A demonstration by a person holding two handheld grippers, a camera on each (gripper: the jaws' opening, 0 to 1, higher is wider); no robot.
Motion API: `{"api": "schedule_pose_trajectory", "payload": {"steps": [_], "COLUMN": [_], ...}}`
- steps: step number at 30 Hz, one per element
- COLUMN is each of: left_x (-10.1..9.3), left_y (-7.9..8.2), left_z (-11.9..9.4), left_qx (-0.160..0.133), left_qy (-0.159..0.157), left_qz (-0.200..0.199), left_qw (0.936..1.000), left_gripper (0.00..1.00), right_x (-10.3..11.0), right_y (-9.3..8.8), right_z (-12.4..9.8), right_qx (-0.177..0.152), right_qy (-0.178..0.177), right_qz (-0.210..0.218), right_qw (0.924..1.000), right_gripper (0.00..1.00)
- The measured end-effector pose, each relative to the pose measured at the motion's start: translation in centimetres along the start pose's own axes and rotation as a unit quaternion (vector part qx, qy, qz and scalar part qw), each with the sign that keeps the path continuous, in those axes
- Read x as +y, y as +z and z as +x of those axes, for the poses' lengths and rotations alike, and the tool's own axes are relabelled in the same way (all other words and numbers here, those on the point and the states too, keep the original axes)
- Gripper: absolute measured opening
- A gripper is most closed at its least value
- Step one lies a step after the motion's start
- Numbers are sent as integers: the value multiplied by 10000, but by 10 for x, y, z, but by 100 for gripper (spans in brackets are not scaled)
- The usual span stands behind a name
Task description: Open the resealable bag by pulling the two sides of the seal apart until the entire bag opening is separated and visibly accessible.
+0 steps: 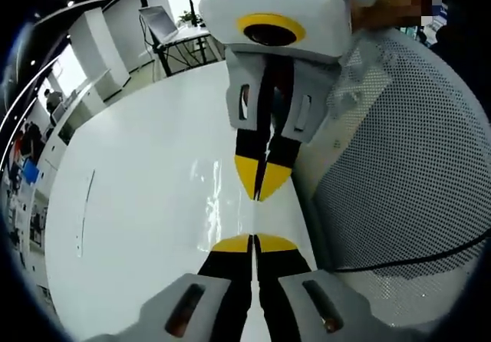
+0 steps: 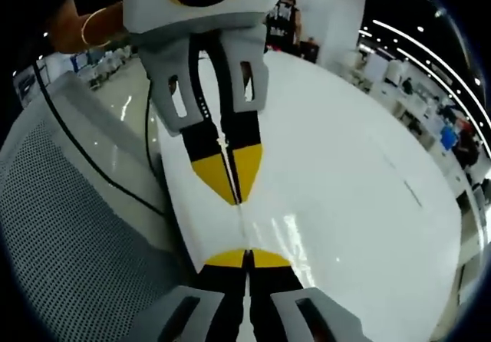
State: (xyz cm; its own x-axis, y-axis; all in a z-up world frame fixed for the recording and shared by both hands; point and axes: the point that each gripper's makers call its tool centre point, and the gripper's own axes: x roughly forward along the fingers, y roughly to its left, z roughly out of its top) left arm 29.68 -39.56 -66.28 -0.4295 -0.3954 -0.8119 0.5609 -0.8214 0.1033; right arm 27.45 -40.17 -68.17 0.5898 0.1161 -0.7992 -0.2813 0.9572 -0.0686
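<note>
Both grippers face each other tip to tip over a glossy white desk (image 1: 138, 227). In the left gripper view, the left gripper (image 1: 253, 244) has its yellow-tipped jaws pressed together with no gap between them, and the right gripper (image 1: 262, 179) comes down from the top, its jaws also closed to a thin line. Between the two pairs of tips runs a faint clear strip with glints along it, which looks like the edge of the resealable bag (image 1: 257, 212); the plastic is too transparent to say for certain that either pair of jaws is pinching it.

The right gripper view shows the same meeting from the other side: the right gripper (image 2: 247, 258) closed at the bottom, the left gripper (image 2: 230, 175) closed above, and the same thin seam (image 2: 242, 223) between them. A grey mesh chair back (image 2: 69, 235) stands beside the jaws, with a black cable (image 2: 92, 166) across it.
</note>
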Motion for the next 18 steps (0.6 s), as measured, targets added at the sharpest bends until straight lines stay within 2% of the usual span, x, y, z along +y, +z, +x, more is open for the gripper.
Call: {"api": "schedule_pose_trajectory", "payload": {"steps": [1, 3, 5, 8, 18], "left_x": [2, -1, -1, -3, -7], "left_y": [0, -1, -2, -4, -7], "left_z": [0, -1, -1, -1, 3], "left_qx": [-52, -90, -135, -130, -245], "left_qy": [71, 15, 43, 49, 59], "left_qz": [-5, -58, -59, -14, -297], "left_qw": [10000, 9999, 9999, 9999, 9992], "left_gripper": [0, 1, 8, 10, 6], "right_x": [0, 2, 3, 3, 9], "right_y": [0, 1, 4, 6, 5], "right_z": [0, 0, -1, -2, -5], "right_qx": [2, -17, -102, -145, -76], "right_qy": [5, 36, 60, 73, 124], "right_qz": [-8, -19, 32, 26, -275], "right_qw": [10000, 10000, 9999, 9999, 9995], "right_gripper": [0, 0, 0, 0, 0]}}
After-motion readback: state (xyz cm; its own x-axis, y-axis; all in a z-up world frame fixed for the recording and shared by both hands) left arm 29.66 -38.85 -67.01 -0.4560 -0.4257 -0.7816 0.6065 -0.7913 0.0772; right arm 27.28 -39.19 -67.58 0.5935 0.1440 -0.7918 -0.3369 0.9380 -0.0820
